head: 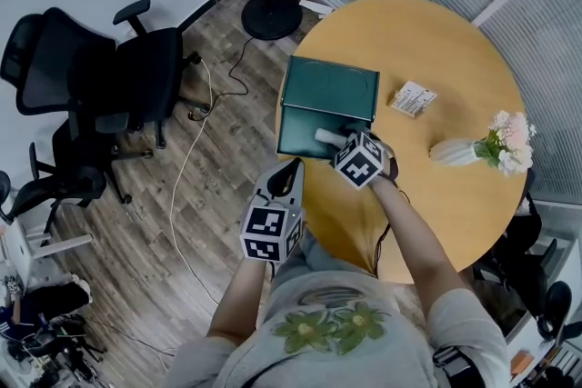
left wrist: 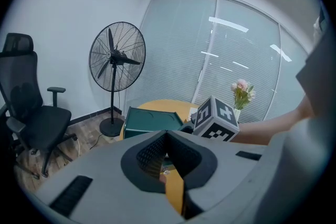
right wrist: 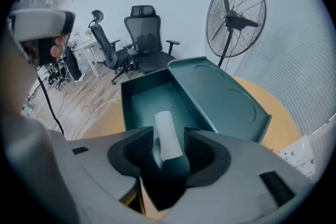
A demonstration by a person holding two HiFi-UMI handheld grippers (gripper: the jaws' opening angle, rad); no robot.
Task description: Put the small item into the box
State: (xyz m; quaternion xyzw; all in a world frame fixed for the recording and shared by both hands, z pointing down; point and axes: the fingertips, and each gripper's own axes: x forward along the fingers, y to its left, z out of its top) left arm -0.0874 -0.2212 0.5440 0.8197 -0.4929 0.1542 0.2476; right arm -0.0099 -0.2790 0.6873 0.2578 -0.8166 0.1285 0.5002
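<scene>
Inside the tray of the open dark-green box (right wrist: 144, 94), close to its near wall, sits the small white cylindrical item (right wrist: 166, 134). It looks like a short roll or tube with a matte, slightly soft surface. It lies lengthwise between the fingers (right wrist: 135, 153) of the right gripper (right wrist: 168, 148). These fingers stand wide apart, with a gap showing on each side, so they do not press on it. Whether the roll already rests on the box floor cannot be told.

It is probably light and a little yielding. It should roll easily on the smooth tray, so the best hold would be across its middle, square to its length.

The box is shallow and rigid, with smooth walls and a hinged lid folded back flat, stamped with a rounded outline. It stands at the edge of the round yellow wooden desk (head: 436, 50).

The left gripper (head: 291, 170) hangs off the desk over the plank floor, its fingers together on nothing. Further across the desk are a small white packet (head: 414, 98) and a ribbed white vase of pink flowers (head: 477, 148).
</scene>
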